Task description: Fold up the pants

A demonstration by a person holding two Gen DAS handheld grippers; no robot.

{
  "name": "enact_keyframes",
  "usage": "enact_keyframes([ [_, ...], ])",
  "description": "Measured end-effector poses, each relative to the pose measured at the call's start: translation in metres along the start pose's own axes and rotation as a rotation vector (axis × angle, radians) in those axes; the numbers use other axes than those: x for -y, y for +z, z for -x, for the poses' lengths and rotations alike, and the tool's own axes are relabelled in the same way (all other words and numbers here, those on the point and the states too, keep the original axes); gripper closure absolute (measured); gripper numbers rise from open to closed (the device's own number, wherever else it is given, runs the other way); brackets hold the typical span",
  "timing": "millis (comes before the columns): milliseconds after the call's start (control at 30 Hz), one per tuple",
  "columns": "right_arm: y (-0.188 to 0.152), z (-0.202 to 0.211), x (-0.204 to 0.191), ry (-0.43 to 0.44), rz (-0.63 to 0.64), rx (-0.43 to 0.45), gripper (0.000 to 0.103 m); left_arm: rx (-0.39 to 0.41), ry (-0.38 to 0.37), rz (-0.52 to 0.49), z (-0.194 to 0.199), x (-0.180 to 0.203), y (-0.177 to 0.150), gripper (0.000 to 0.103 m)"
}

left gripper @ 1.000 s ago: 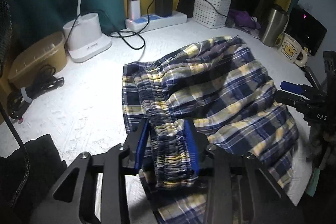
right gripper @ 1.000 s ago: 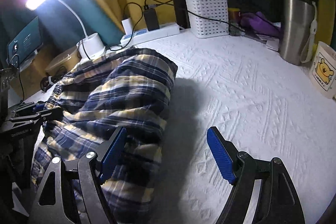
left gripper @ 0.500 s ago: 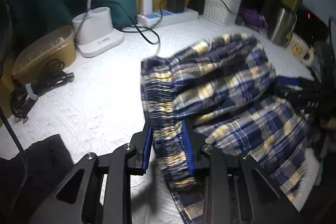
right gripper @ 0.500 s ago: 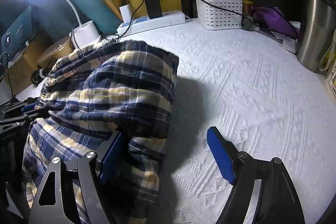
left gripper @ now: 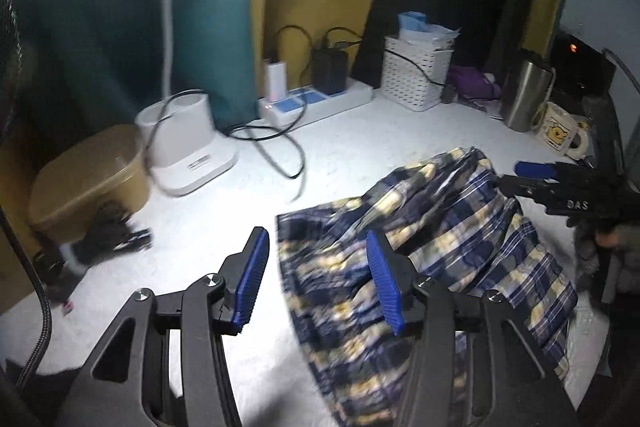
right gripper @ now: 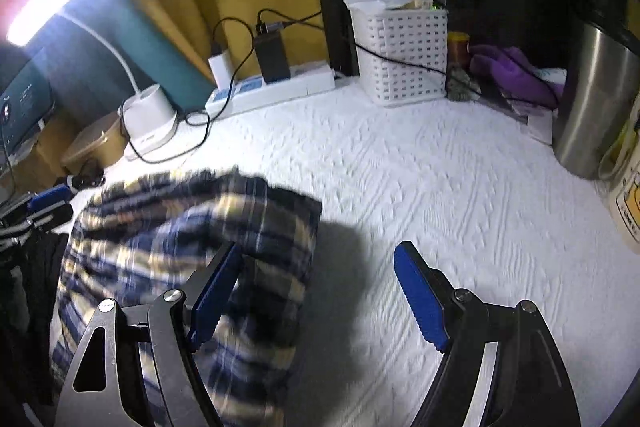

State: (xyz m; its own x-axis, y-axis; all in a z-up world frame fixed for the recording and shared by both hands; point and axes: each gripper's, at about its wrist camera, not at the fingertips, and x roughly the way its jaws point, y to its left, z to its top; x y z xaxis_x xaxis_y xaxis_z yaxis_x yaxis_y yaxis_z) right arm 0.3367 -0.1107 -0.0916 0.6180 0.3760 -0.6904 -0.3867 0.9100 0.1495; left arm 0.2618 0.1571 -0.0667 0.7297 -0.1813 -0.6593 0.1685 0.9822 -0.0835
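Both my left gripper (left gripper: 316, 283) and right gripper (right gripper: 316, 295) gape wide, holding nothing, pants (left gripper: 460, 247) apparently heaped on the counter (right gripper: 440, 187).

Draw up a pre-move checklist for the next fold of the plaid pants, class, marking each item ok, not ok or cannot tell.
1. Left gripper empty, jaws apart: ok.
2. Right gripper empty, jaws apart: ok.
3. Plaid pants lying flat and smooth: not ok, bunched into a hump.
4. Pants fully on the white cover: cannot tell, the near edge is out of view.
5. Black cable apart from the pants: ok.
6. Mug and steel tumbler apart from the pants: ok.
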Motion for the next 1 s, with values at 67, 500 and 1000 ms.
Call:
enact_keyframes([
  [67, 0.004, -0.007, 0.002, 0.009, -0.001, -0.004, 0.023, -0.035, -0.006, -0.024, -0.014, 0.003, 0.000, 0.053],
  [500, 0.021, -0.067, -0.005, -0.025, 0.093, -0.084, 0.031, -0.131, 0.030, 0.006, -0.066, -0.012, -0.007, 0.052],
  [1000, 0.026, -0.050, -0.013, -0.118, 0.111, -0.063, 0.031, -0.097, 0.043, 0.093, -0.042, -0.024, 0.004, 0.050],
])
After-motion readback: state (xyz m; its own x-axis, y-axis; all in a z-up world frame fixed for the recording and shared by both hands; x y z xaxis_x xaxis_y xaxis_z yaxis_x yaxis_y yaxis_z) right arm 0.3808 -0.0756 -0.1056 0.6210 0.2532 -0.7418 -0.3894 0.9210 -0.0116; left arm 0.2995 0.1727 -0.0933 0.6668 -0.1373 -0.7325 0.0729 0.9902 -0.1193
